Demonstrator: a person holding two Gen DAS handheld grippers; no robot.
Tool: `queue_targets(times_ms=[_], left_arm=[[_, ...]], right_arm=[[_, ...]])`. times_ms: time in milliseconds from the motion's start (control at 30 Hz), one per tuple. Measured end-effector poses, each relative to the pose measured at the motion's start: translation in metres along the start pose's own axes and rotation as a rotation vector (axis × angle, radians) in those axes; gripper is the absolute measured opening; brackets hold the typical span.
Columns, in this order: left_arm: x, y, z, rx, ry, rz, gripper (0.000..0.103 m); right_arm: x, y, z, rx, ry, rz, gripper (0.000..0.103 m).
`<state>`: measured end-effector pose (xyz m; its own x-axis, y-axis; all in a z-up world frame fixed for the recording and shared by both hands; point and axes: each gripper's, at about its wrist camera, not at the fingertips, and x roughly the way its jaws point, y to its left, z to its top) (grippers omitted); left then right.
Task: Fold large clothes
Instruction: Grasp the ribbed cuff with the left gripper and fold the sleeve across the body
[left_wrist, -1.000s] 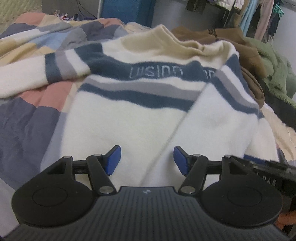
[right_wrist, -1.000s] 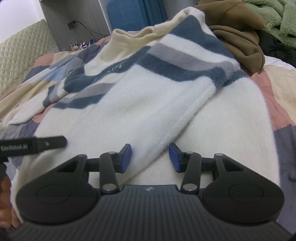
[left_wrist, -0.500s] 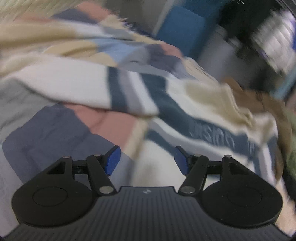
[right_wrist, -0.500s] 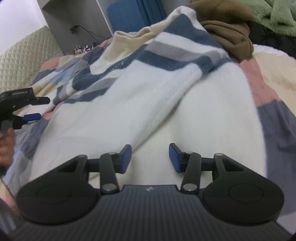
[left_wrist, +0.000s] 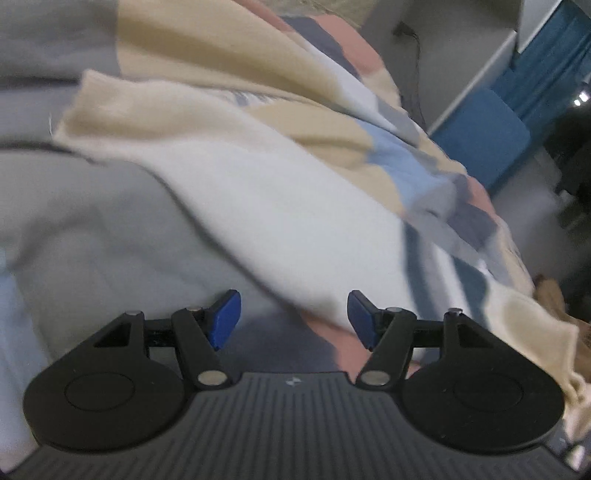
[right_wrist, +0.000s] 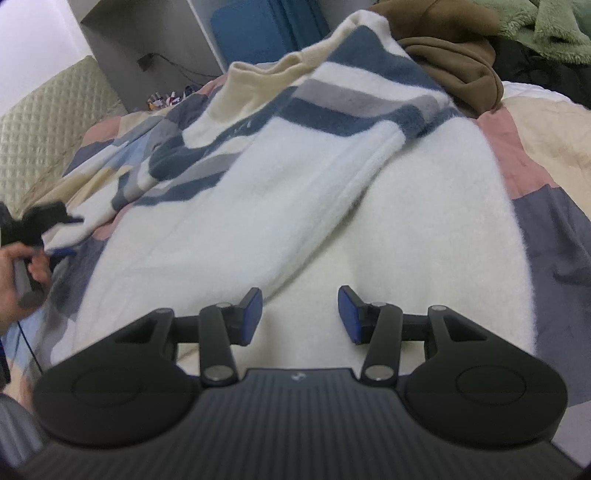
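Cream fleece sweater with navy and grey stripes (right_wrist: 314, 192): spread on patchwork quilt bed (right_wrist: 546, 206), brown garment (right_wrist: 454, 51) beyond its far shoulder. Left hand-held gripper (left_wrist: 293, 319) gapes empty beside the outstretched sleeve (left_wrist: 258, 192); right hand-held gripper (right_wrist: 300, 315), part-open, empty, over the hem. Risk: thick pile slips, or quilt gets pinched along.

- One cream sweater (right_wrist: 303, 206) with navy and grey stripes, spread mid-scene.
- One patchwork quilt (right_wrist: 546, 206) beneath it.
- One brown garment (right_wrist: 458, 70), far right.
- One green fleece (right_wrist: 546, 29), far right corner.
- Two grippers: right gripper (right_wrist: 300, 314) near; left gripper (left_wrist: 293, 319), also seen far left (right_wrist: 61, 230).
- One hand (right_wrist: 22, 273), left edge.
- One quilted headboard (right_wrist: 48, 125), far left.
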<state>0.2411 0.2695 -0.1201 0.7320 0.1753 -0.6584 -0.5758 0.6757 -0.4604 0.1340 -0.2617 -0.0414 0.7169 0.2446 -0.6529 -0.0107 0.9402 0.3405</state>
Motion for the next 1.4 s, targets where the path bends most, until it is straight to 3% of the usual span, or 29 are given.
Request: queue_targets(times_ms=[67,167,333,433,533,633,700,733,867,1000,1200,1400], left_arm=[[0.005,0.016,0.008,-0.079,-0.032,-0.030,0.069],[0.012,0.045,0.018,-0.291,-0.068,-0.112,0.069],[0.016,0.072,0.029,-0.490,-0.141,-0.224,0.068],[0.018,0.078,0.032,-0.535,-0.158,-0.225,0.068],[0.018,0.073,0.035,-0.498,-0.180,-0.179,0.068],[0.021,0.069,0.037,-0.483,-0.194,-0.091,0.044],[0.025,0.062,0.039,-0.449,-0.194,-0.014,0.018],[0.023,0.060,0.040,-0.430,-0.199,0.011,0.016],[0.006,0.027,0.048,-0.255,-0.296,0.079,0.011],[-0.029,-0.034,0.044,0.010,-0.453,0.097,0.011],[-0.099,-0.131,0.004,0.441,-0.645,-0.042,0.011],[-0.167,-0.197,-0.066,0.804,-0.744,-0.216,0.011]], right_arm=[[0.002,0.003,0.003,0.000,-0.009,-0.004,0.049],[0.006,0.007,0.007,-0.026,-0.026,-0.016,0.049],[0.013,0.011,0.010,-0.036,-0.027,-0.026,0.049],[0.017,0.014,0.012,-0.038,-0.031,-0.015,0.049],[0.018,0.020,0.014,-0.076,-0.051,-0.017,0.049],[0.021,0.027,0.014,-0.118,-0.056,-0.022,0.049],[0.025,0.030,0.013,-0.137,-0.047,-0.027,0.049],[0.027,0.032,0.013,-0.145,-0.042,-0.034,0.049],[0.030,0.031,0.015,-0.143,-0.035,-0.045,0.049],[0.031,0.030,0.018,-0.145,-0.037,-0.062,0.049],[0.024,0.026,0.020,-0.129,-0.056,-0.050,0.049],[0.010,0.023,0.024,-0.124,-0.093,-0.046,0.049]])
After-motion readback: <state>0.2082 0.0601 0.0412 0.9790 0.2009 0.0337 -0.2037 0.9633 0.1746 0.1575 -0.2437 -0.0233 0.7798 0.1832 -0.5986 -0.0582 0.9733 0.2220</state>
